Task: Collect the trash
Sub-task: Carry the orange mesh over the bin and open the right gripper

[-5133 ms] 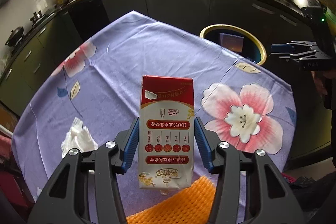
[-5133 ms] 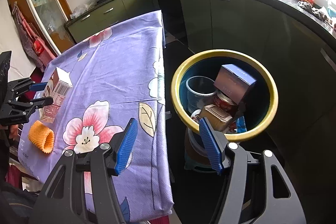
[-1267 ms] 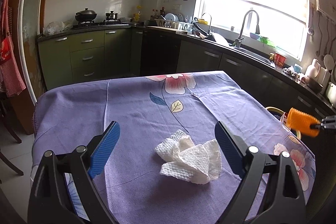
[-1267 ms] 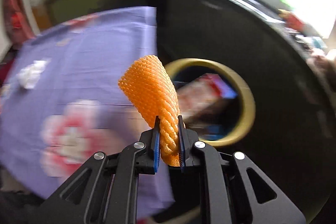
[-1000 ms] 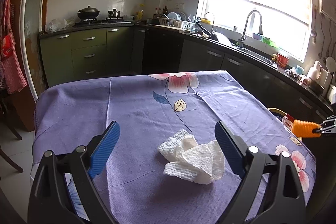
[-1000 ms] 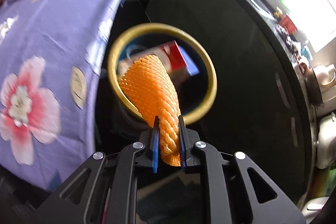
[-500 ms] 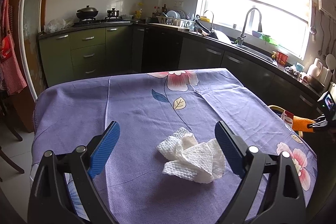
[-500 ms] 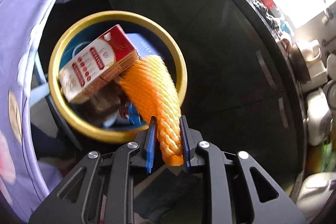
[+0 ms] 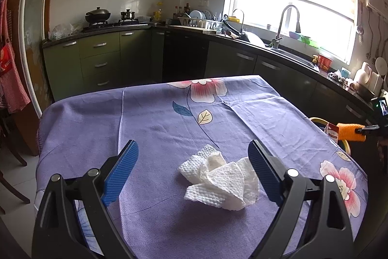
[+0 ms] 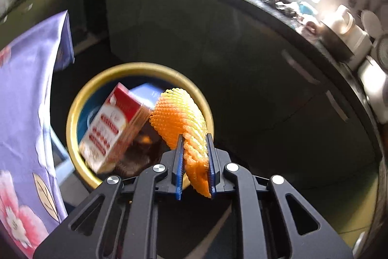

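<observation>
1. Right gripper (image 10: 194, 162): clenched on an orange foam net sleeve (image 10: 180, 118), and the jaws are closing on it at this moment. It is held above the bin, over the rim at about 4 o'clock.
2. Bin (image 10: 72, 113): round with a yellow rim, standing on the floor beside the surface's edge. A red-and-white milk carton (image 10: 112, 130) lies tilted inside, touching the rim at 7 o'clock; other contents are blurred.
3. Left gripper (image 9: 191, 171): released, with both blue pads spread wide above the surface and touching nothing.
4. Crumpled white paper towel (image 9: 219, 181): lies on the surface between the left gripper's pads, nearer the pad at 3 o'clock.
5. Surface (image 9: 157, 118): covered in a purple floral cloth.
6. Right gripper with the sleeve shows in the left view at 3 o'clock, past the surface's edge.
</observation>
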Motion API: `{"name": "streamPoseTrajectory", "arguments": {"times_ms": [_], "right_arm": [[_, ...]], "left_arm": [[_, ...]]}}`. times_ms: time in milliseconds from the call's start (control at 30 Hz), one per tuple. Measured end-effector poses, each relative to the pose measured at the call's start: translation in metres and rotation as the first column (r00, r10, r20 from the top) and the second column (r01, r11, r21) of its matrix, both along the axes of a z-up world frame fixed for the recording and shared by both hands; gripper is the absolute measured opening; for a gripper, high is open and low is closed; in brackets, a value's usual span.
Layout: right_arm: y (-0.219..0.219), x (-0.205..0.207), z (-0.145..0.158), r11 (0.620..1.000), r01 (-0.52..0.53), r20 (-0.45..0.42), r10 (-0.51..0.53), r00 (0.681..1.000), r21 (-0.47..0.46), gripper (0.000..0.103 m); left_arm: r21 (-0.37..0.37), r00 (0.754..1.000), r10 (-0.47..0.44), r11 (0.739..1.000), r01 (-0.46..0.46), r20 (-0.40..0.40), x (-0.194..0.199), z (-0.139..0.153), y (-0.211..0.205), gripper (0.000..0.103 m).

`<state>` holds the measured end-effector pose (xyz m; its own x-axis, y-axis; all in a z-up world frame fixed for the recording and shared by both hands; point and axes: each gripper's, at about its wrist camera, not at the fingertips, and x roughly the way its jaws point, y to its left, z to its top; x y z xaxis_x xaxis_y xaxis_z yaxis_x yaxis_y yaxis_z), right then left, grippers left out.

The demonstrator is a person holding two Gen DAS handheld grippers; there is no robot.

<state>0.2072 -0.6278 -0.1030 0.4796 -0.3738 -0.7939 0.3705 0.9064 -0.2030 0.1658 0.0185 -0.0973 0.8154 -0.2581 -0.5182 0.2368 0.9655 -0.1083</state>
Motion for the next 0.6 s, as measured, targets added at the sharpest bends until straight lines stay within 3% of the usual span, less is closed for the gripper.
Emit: {"name": "streamPoseTrajectory", "arguments": {"times_ms": [300, 500, 600], "right_arm": [[-0.007, 0.005, -0.007, 0.988, 0.067, 0.126, -0.084, 0.988, 0.136, 0.015], [-0.011, -0.021, 0.025, 0.986, 0.118, 0.302, -0.148, 0.942, 0.116, 0.015], [-0.01, -0.012, 0.022, 0.987, 0.134, 0.317, -0.156, 0.936, 0.09, 0.015]], "left_arm": [[0.011, 1.0, -0.003, 1.0, 0.003, 0.002, -0.002, 0.0, -0.003, 0.087], [-0.001, 1.0, -0.01, 1.0, 0.01, -0.004, -0.001, 0.0, -0.003, 0.087], [0.019, 1.0, -0.017, 1.0, 0.017, 0.006, -0.003, 0.0, -0.007, 0.087]]}}
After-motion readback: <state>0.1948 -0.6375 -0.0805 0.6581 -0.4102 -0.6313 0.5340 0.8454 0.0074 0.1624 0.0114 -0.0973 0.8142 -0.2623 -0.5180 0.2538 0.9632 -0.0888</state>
